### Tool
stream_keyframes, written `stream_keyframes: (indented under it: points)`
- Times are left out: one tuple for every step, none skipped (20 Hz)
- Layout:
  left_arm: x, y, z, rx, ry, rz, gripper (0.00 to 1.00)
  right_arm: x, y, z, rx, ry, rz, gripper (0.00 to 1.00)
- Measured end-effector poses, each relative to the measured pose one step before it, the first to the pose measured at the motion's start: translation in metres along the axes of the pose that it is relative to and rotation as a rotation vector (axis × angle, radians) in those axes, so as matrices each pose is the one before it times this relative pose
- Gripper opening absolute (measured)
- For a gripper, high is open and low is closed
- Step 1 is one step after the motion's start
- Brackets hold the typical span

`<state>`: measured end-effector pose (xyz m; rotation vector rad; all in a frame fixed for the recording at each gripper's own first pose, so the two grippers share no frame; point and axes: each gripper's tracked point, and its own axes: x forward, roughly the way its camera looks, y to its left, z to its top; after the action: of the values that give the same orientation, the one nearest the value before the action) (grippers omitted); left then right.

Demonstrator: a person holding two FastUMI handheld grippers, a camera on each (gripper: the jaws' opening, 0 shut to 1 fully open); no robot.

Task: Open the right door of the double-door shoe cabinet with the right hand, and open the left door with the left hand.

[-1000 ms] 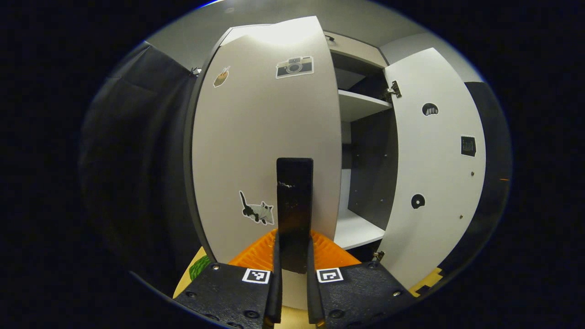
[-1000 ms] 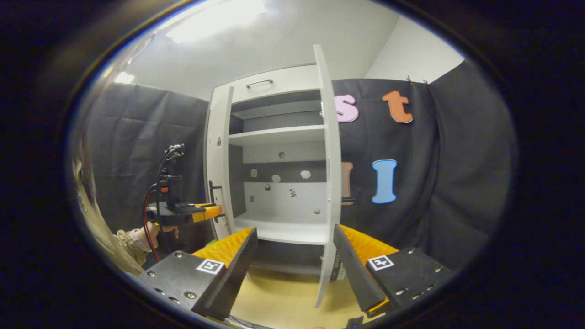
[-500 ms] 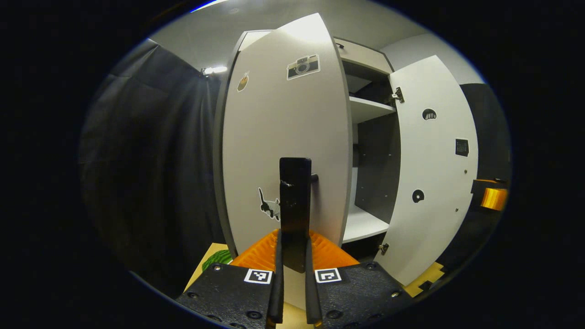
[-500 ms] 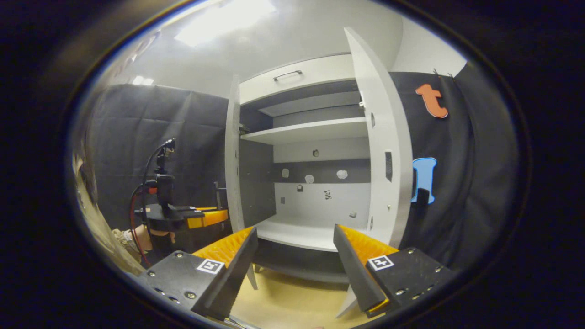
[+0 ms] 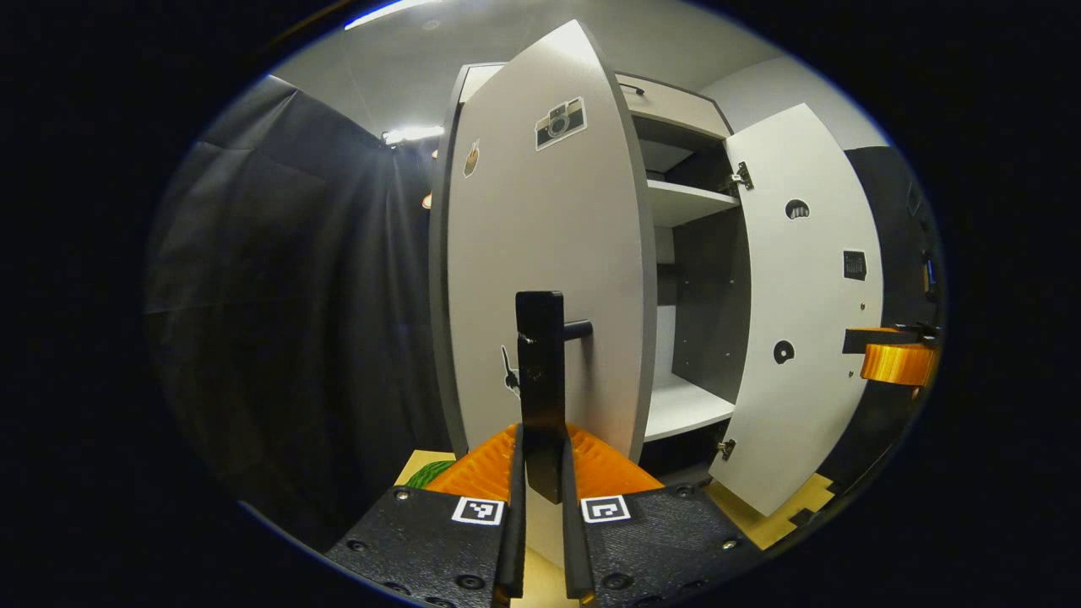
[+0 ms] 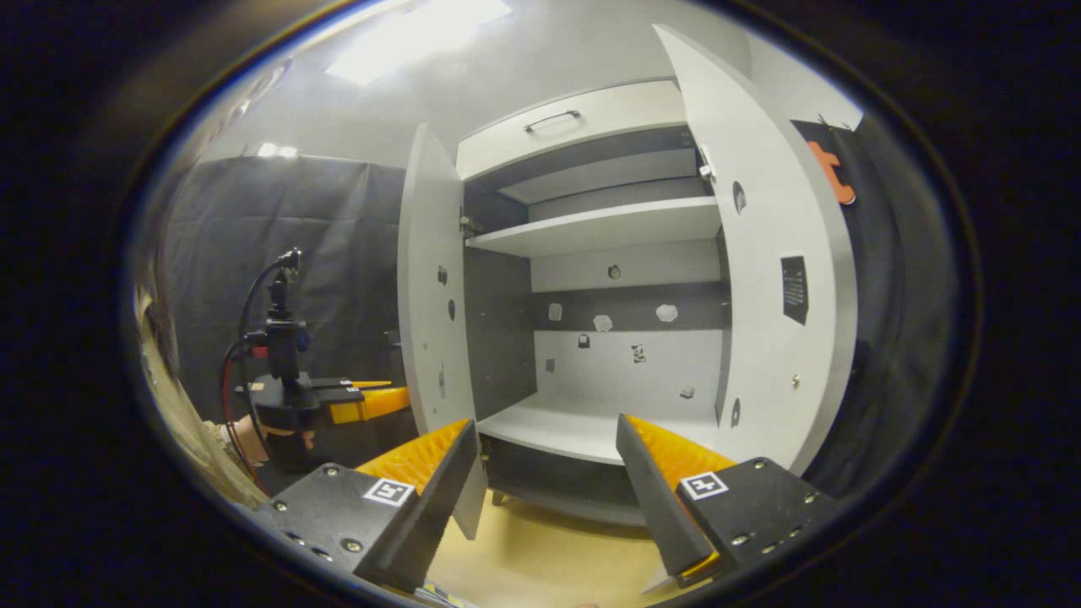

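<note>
The left door [image 5: 549, 253] has swung wider; left gripper [image 5: 538, 540] fingers pinch its black handle [image 5: 541, 388]. Right gripper [image 6: 540, 498] gapes wide, apparently clear of the right door [image 6: 781, 279].

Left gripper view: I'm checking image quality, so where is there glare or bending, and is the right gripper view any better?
Left gripper view: glare on the left door top, edges bowed by the fisheye; right gripper view: ceiling light washed out, right door curved.

In the left gripper view, the black door handle [image 5: 541, 397] hides most of the cat sticker [image 5: 509, 377]; its lower end disappears between the gripper fingers [image 5: 512, 507].
</note>
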<state>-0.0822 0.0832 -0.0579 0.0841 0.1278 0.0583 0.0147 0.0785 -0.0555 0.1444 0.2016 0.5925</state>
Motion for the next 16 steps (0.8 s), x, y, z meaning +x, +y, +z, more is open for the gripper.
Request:
stream_keyframes:
  points:
    - [-0.00131, 0.00227, -0.00006, -0.00146, 0.00032, 0.00498, 0.19, 0.00333, 0.00209, -0.00197, 0.00373, 0.00291, 0.00613, 0.98]
    - [-0.00149, 0.00204, -0.00056, 0.00047, 0.0005, 0.00578, 0.19, 0.00278, 0.00125, -0.00138, 0.00219, 0.00213, 0.00583, 0.99]
    - [-0.00138, 0.00237, -0.00012, 0.00495, -0.00016, 0.00458, 0.19, 0.0034, 0.00111, -0.00191, 0.00125, 0.00321, 0.00358, 0.99]
    - [-0.00143, 0.00252, -0.00032, 0.00824, 0.00062, 0.00415, 0.19, 0.00245, 0.00069, -0.00165, 0.00099, 0.00379, 0.00395, 0.99]
    - [-0.0015, 0.0037, -0.00023, 0.00491, -0.0003, 0.00694, 0.19, 0.00276, 0.00098, -0.00171, 0.00086, 0.00371, 0.00399, 0.99]
    - [-0.00189, 0.00315, -0.00038, 0.00352, 0.00005, 0.00792, 0.17, 0.00229, 0.0004, -0.00117, 0.00148, 0.00346, 0.00399, 0.99]
    - [-0.00183, 0.00435, 0.0003, 0.00184, 0.00042, 0.0088, 0.17, 0.00264, 0.00133, -0.00119, 0.00144, 0.0025, 0.00603, 0.99]
    - [-0.00137, 0.00421, -0.0002, 0.00143, -0.00143, 0.01257, 0.17, 0.00268, 0.00134, -0.00025, 0.00211, 0.00076, 0.00636, 0.99]
    - [-0.00128, 0.0046, -0.00048, 0.00288, -0.00219, 0.01215, 0.14, 0.00317, 0.00119, -0.00015, 0.00228, 0.00009, 0.00708, 0.99]
    - [-0.0025, 0.00389, -0.00126, 0.00817, -0.00255, 0.00962, 0.14, 0.00316, 0.00172, 0.00007, 0.00265, -0.00068, 0.0074, 0.99]
    - [-0.00119, 0.00373, -0.00051, 0.01155, 0.00002, 0.00937, 0.13, 0.00252, 0.00326, -0.00097, 0.00388, 0.0004, 0.00886, 0.99]
    - [-0.00068, 0.00295, -0.00071, 0.00926, -0.00059, 0.0123, 0.12, 0.00336, 0.00285, -0.00041, 0.00362, 0.00073, 0.00954, 0.99]
    - [-0.00111, 0.00408, -0.00021, 0.00385, 0.00263, 0.01131, 0.11, 0.00346, 0.00141, -0.00024, 0.00218, 0.00154, 0.00856, 0.99]
    - [-0.00159, 0.00254, -0.00197, -0.00082, 0.00336, 0.00804, 0.11, 0.00323, 0.00174, -0.00035, 0.00072, 0.00142, 0.00688, 0.99]
    - [-0.00049, 0.00274, 0.00045, -0.00831, -0.00019, 0.00661, 0.11, 0.00237, 0.00199, -0.00109, -0.00031, 0.00205, 0.00732, 0.99]
    - [-0.00037, 0.00182, -0.00256, -0.01203, 0.00612, 0.0053, 0.1, 0.00237, 0.00177, -0.00029, -0.00074, 0.00158, 0.00682, 0.99]
